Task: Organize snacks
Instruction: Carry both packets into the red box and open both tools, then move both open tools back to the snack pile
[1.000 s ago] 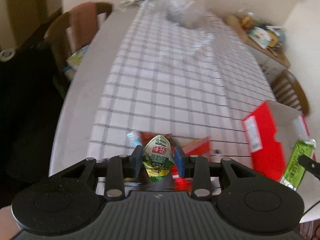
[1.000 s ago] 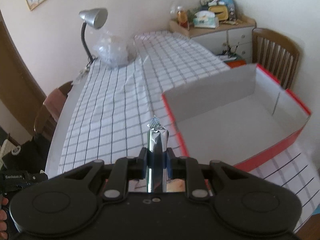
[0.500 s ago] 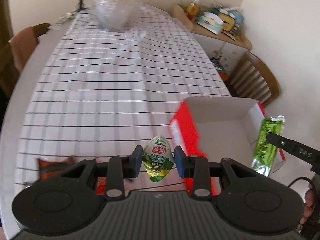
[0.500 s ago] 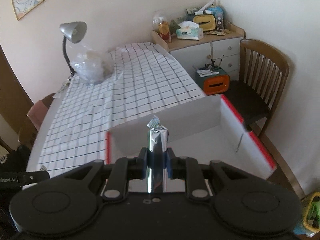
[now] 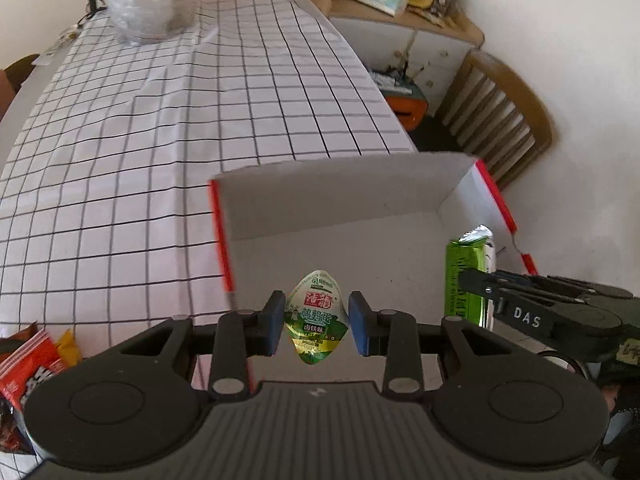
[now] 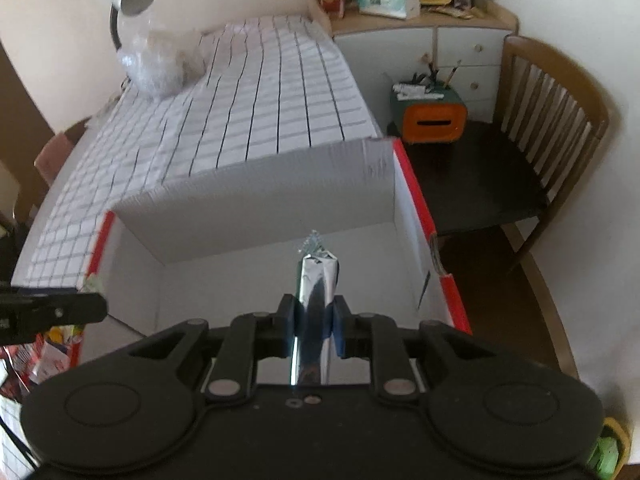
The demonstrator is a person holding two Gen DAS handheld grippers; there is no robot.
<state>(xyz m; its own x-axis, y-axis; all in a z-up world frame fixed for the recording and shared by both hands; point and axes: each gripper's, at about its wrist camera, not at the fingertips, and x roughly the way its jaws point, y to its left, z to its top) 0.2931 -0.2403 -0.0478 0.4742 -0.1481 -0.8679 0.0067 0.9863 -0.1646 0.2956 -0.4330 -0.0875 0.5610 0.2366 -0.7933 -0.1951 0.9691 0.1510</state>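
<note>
Left gripper (image 5: 316,322): I hold the green egg packet (image 5: 316,320) above the box (image 5: 340,196).
Right gripper (image 6: 314,326): clamped on the green bar (image 5: 466,276), over the box.
Done: box looks empty.
Left: drop both; red packets (image 5: 28,368) wait on the bench (image 5: 140,140).

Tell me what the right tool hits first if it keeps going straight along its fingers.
Probably the bare grey floor of the open red box. The right tool, shut on a green foil snack bar, points down into it; nothing shows between, though depth is unclear.
</note>
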